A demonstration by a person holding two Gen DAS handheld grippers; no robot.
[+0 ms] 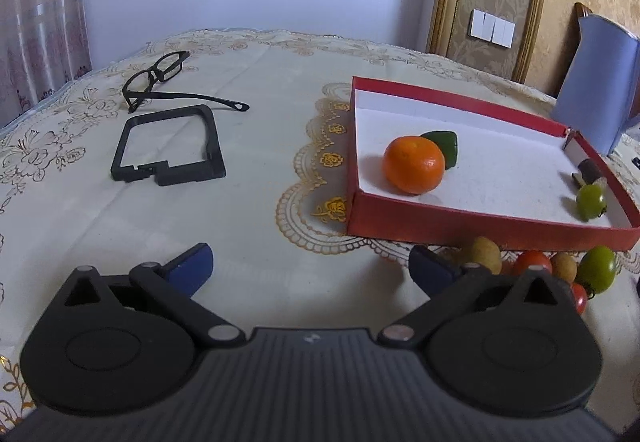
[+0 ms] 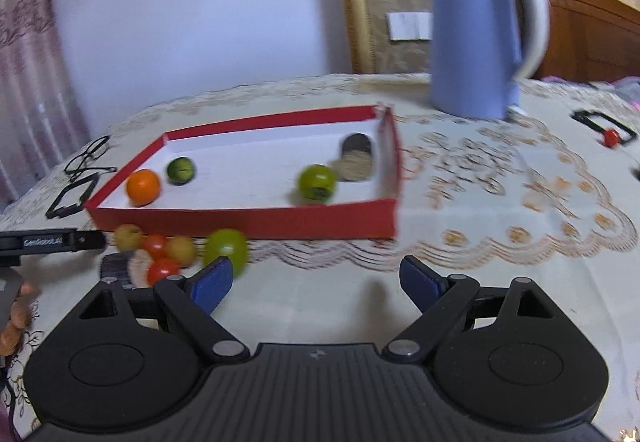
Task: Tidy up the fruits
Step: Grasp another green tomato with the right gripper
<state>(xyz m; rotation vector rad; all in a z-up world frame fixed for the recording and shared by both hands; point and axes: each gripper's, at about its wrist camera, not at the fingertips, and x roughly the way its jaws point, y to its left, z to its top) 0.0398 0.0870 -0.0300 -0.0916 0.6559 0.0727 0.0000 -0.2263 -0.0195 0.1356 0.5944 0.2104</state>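
Note:
A red tray (image 1: 448, 221) (image 2: 256, 221) with a white floor holds an orange (image 1: 414, 164) (image 2: 143, 186), a dark green fruit (image 1: 444, 146) (image 2: 181, 170), a light green fruit (image 1: 591, 201) (image 2: 317, 183) and a dark cylinder (image 2: 356, 158). In front of the tray lie loose fruits: a green one (image 1: 598, 268) (image 2: 226, 248), red tomatoes (image 1: 532, 262) (image 2: 162, 269) and yellowish ones (image 1: 484, 254) (image 2: 128, 237). My left gripper (image 1: 310, 266) is open and empty, left of the loose fruits. My right gripper (image 2: 316, 280) is open and empty, its left finger beside the green fruit.
Black glasses (image 1: 160, 78) and a black plastic frame (image 1: 168, 146) lie left of the tray. A blue kettle (image 2: 476, 38) stands behind the tray's right end. A small black frame with a red ball (image 2: 608, 130) lies far right. The table has a lace cloth.

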